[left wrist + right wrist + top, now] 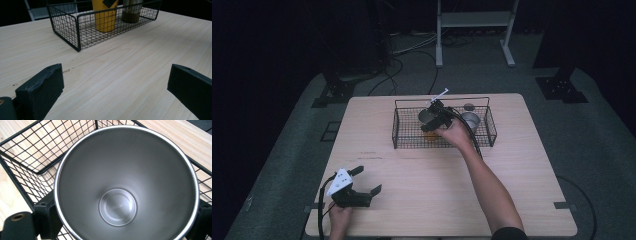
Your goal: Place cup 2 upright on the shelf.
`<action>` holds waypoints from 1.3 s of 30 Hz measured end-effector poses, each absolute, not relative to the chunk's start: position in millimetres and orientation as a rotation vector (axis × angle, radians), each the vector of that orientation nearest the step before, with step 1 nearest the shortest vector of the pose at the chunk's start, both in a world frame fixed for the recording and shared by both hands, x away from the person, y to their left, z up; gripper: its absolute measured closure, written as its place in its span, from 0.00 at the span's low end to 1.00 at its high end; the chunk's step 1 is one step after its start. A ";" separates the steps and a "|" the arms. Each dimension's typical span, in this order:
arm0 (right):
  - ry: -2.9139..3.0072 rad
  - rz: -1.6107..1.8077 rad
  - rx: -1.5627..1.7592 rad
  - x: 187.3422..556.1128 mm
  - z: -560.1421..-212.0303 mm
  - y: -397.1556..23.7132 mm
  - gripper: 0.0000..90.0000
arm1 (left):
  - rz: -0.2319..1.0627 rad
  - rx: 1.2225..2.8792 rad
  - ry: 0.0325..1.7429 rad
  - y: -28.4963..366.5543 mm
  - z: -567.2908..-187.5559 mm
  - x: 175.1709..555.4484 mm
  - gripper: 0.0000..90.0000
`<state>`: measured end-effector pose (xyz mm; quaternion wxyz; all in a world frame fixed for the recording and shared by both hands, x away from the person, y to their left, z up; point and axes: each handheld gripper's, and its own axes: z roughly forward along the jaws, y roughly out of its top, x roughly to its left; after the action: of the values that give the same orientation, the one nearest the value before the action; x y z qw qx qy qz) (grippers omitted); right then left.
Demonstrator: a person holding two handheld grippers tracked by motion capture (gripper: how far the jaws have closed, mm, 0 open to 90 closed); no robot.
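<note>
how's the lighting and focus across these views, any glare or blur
High view: dim and soft, dark surroundings, table evenly lit, basket small and lacking detail. Left gripper view: brighter, wood grain crisp, the near jaws slightly soft. Right gripper view: sharp on the steel cup, soft sheen inside and a bright rim line, no harsh glare.

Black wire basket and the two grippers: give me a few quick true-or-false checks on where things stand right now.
1. The yellow steel-lined cup stands inside the black wire basket. True.
2. The left gripper holds a cup. False: it rests open on the pale wooden table, empty.
3. The right gripper has its jaws either side of the yellow cup. True.
4. The yellow cup holds liquid. False: its inside looks empty.
5. A second, plain steel cup is in the basket. True.
</note>
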<state>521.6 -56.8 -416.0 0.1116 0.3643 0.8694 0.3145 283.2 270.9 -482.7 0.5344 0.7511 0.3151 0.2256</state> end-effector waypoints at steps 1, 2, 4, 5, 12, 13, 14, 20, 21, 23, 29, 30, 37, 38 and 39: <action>2.552 0.923 1.074 521.1 -415.8 -56.5 0.11 | 0.537 1.790 0.751 271.0 -482.7 283.2 0.00; 2.551 0.927 1.075 520.9 -415.7 -56.5 0.11 | 0.537 1.790 0.750 270.9 -482.7 283.2 0.00; 2.549 0.928 1.075 520.6 -415.7 -56.4 0.09 | 0.535 1.788 0.752 270.7 -482.8 283.0 0.00; 2.546 0.929 1.071 520.6 -415.6 -56.5 0.08 | 0.535 1.789 0.752 270.8 -482.8 283.0 0.00; 2.533 0.936 1.072 519.5 -415.5 -56.7 0.04 | 0.535 1.789 0.753 270.8 -482.8 283.0 0.00; 2.530 0.938 1.073 519.3 -415.7 -57.0 0.03 | 0.535 1.789 0.752 270.7 -482.8 283.0 0.00; 2.528 0.939 1.073 519.2 -415.8 -57.7 0.03 | 0.535 1.789 0.752 270.7 -482.8 282.9 0.00; 2.506 0.992 1.091 517.4 -412.5 -64.8 0.03 | 0.536 1.790 0.752 270.6 -482.8 283.0 0.00; 2.505 0.998 1.094 516.7 -411.3 -65.9 0.03 | 0.537 1.790 0.751 270.6 -482.8 283.0 0.00; 2.500 1.006 1.096 515.9 -409.1 -68.2 0.03 | 0.538 1.791 0.750 270.5 -482.8 282.9 0.00; 2.489 1.055 1.097 513.4 -403.5 -72.5 0.03 | 0.540 1.796 0.750 270.3 -482.7 283.0 0.00; 2.489 1.067 1.102 512.9 -402.8 -72.7 0.03 | 0.540 1.797 0.749 270.3 -482.7 283.0 0.00; 2.463 1.131 1.097 510.9 -396.8 -78.7 0.03 | 0.539 1.802 0.749 270.7 -482.4 282.9 0.00; 2.458 1.143 1.103 510.3 -395.2 -80.3 0.03 | 0.538 1.800 0.750 270.6 -482.4 282.9 0.00; 2.450 1.154 1.103 509.5 -393.8 -81.9 0.03 | 0.538 1.799 0.750 270.5 -482.5 282.9 0.00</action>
<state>509.5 -81.9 -393.8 0.1084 0.3749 0.8330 0.3922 282.9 270.5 -482.5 0.5311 0.7539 0.3143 0.2254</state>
